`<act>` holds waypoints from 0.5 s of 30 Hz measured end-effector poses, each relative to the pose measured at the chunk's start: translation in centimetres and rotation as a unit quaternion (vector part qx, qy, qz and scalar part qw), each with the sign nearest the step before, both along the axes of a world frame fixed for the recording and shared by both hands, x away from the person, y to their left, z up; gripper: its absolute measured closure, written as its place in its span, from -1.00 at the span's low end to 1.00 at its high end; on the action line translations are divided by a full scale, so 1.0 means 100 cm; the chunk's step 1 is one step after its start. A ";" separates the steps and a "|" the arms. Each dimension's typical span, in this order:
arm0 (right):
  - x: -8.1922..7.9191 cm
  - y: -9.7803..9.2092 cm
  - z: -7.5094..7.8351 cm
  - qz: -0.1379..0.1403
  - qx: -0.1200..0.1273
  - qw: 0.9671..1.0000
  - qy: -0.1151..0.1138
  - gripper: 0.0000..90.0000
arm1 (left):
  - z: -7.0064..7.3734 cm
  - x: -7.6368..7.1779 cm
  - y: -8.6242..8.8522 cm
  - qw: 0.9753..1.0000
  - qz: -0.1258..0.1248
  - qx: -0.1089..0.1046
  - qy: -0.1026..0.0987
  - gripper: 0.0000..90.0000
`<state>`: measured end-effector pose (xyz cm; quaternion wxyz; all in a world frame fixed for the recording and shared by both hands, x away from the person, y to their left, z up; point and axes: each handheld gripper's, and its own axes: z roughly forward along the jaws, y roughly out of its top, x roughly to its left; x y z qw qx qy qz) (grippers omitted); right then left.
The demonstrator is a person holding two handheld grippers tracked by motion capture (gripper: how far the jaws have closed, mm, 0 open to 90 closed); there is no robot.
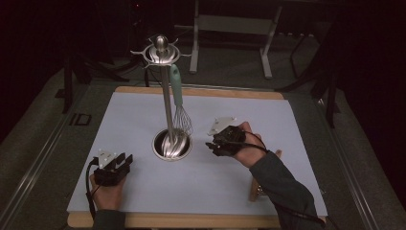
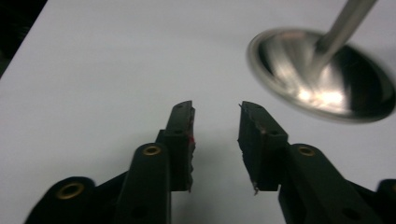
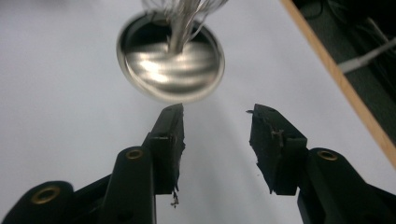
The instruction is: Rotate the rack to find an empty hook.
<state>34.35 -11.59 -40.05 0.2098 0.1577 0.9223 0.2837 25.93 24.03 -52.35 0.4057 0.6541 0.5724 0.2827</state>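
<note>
A steel utensil stand rises from a round dished base in the middle of the white board. A whisk with a mint-green handle hangs from the hook ring at the stand's top. My left gripper rests low at the board's left front, open and holding nothing; the base lies ahead to its right. My right gripper hovers just right of the base, open with nothing between its jaws, and it faces the base and the whisk wires.
The white board lies on a wooden table whose edge shows at the front. A wooden block sits under the right forearm. Metal frame legs stand on the dark floor beyond the table.
</note>
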 end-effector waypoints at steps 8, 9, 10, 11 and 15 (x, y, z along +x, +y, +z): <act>-0.022 -0.022 -0.039 -0.045 -0.007 0.999 0.007 0.14 | 0.064 -0.011 -0.024 0.990 -0.033 -0.035 -0.129 0.99; -0.022 -0.022 -0.039 -0.045 -0.007 0.999 0.007 0.14 | 0.064 -0.011 -0.024 0.990 -0.033 -0.035 -0.129 0.99; -0.026 -0.029 -0.047 -0.057 -0.001 0.998 0.012 0.12 | 0.079 -0.011 -0.029 0.986 -0.041 -0.042 -0.158 0.99; -0.026 -0.029 -0.047 -0.057 -0.001 0.998 0.012 0.12 | 0.079 -0.011 -0.029 0.986 -0.041 -0.042 -0.158 0.99; -0.037 -0.047 -0.065 -0.091 0.066 0.993 0.043 0.10 | 0.109 -0.007 -0.037 0.977 -0.059 -0.056 -0.199 0.99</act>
